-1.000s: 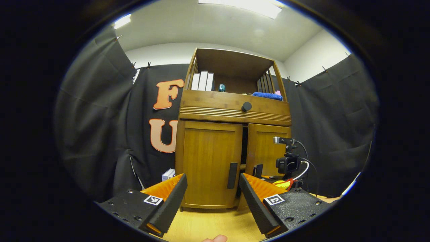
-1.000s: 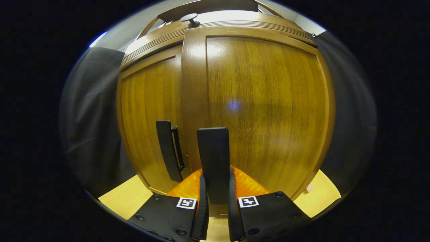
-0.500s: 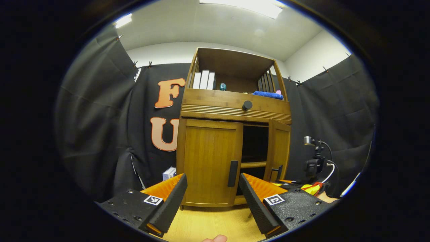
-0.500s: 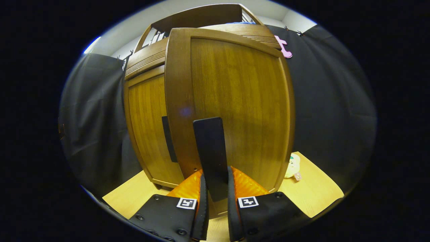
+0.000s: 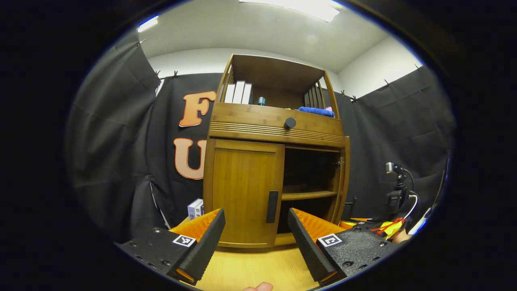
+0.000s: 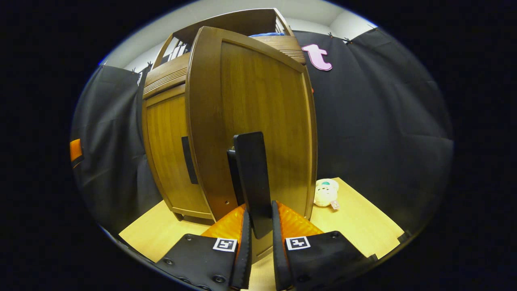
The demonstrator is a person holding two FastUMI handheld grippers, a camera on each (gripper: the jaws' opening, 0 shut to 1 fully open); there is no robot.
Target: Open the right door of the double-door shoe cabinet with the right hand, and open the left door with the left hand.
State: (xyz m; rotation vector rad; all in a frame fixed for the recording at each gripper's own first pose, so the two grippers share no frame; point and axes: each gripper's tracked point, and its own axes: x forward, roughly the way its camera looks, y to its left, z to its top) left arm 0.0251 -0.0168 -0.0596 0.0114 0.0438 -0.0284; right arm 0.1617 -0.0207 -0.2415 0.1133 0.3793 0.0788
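Black cloth walls and a pale wooden floor (image 5: 250, 268) surround the shoe cabinet (image 5: 274, 121).

Left gripper (image 5: 255, 238): held low and level, facing the cabinet front, jaws spread wide and empty. Left door (image 5: 242, 190), shut, stands ahead between its fingers; the door's dark handle (image 5: 272, 206) is just beyond the right finger.

Right gripper (image 6: 260, 226): pointed forward and slightly up, both fingers clenched on the right door's handle (image 6: 252, 182). Right door (image 6: 258, 121) swung wide open, directly ahead of it.

Cabinet interior shelf (image 5: 309, 195) exposed. Plush toy (image 6: 326, 192) on the floor, ahead and right of the right gripper.
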